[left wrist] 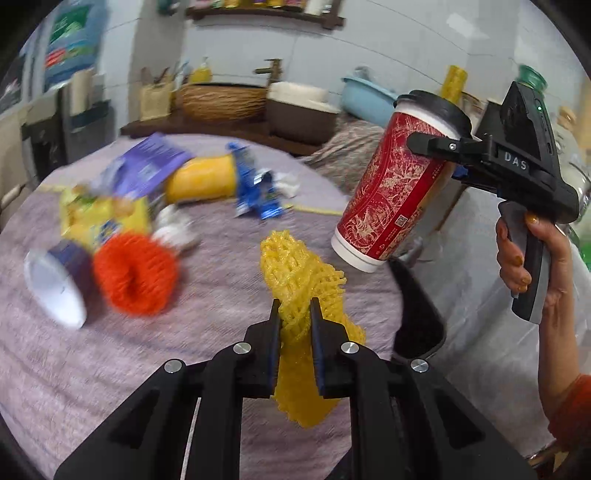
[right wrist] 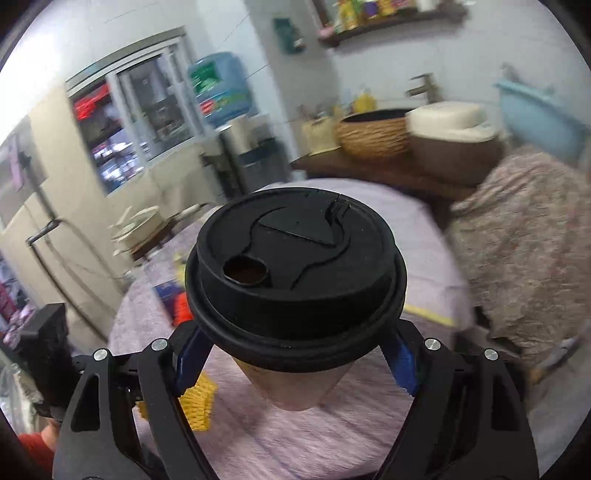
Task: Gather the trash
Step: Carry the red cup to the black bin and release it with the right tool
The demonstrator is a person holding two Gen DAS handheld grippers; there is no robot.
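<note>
Left wrist view: left gripper (left wrist: 295, 314) pinches a yellow foam net (left wrist: 295, 273) above the table's (left wrist: 110, 369) right edge; right wrist view: right gripper (right wrist: 295, 354) clamps a lidded paper cup (right wrist: 295, 266), raised over the table.

We see a round table under a lilac textured cloth (left wrist: 207, 354), pale tiled walls (left wrist: 229, 48), a dark wooden wall shelf (right wrist: 391, 22), a woven wicker basket (right wrist: 373, 136) on a dark counter (right wrist: 325, 162), and a sliding glass window (right wrist: 147, 110).
</note>
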